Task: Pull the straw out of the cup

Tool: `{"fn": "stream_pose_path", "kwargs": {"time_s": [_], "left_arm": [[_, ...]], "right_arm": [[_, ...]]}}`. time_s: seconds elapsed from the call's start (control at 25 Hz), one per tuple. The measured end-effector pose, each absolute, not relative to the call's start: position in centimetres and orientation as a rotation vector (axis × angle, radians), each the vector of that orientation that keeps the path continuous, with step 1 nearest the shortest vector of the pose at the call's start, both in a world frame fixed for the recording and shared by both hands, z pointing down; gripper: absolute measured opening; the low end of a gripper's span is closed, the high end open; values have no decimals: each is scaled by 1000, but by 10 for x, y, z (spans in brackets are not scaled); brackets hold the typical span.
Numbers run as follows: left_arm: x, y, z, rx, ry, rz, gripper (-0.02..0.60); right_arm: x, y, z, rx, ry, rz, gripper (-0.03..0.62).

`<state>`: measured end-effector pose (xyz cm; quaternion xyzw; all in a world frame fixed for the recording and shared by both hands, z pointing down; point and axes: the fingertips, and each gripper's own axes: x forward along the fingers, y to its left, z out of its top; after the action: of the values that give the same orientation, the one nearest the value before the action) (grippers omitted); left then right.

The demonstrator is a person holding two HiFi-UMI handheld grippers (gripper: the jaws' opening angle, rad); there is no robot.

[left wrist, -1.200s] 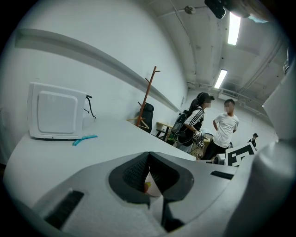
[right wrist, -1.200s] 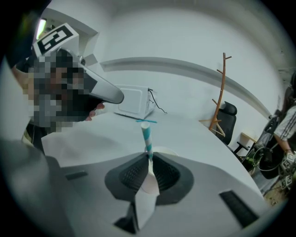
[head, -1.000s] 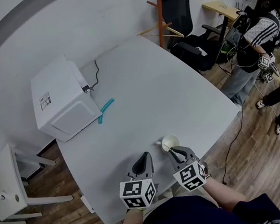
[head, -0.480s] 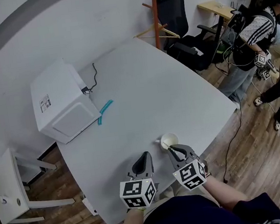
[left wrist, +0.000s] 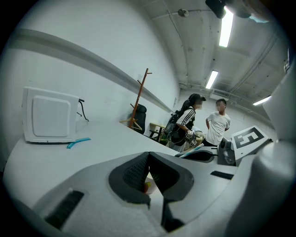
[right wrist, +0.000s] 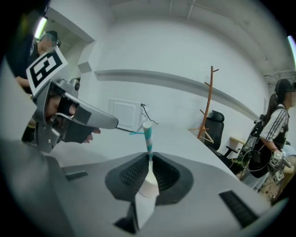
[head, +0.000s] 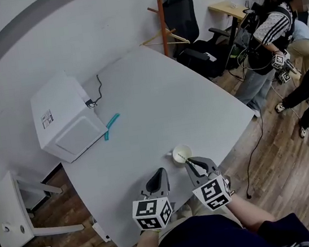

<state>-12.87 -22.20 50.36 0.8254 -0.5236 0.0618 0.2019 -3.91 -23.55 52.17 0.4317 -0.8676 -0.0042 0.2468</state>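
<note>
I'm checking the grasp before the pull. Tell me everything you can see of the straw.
The straw is a thin tube with teal and white stripes and an open round top; it looks like paper. It stands nearly upright, leaning slightly left in the right gripper view. The right gripper has its jaws closed on its lower part, just above the white cup. Its lower end is hidden behind the jaws, so whether it is inside the cup cannot be told.
</note>
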Motion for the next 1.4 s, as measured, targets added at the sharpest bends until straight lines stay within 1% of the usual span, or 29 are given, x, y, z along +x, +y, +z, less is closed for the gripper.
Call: {"fn": "stream_pose_path", "kwargs": {"time_s": [0.8,1.4], "left_arm": [[-89,-212,501,2402,-1351,206,18],[-85,-221,498,2415,-1337,198,18]], "right_arm": [[-1,-211,468,1375,-2455,19,43],[-4,-221,463,1393,-2469,40,43]]}}
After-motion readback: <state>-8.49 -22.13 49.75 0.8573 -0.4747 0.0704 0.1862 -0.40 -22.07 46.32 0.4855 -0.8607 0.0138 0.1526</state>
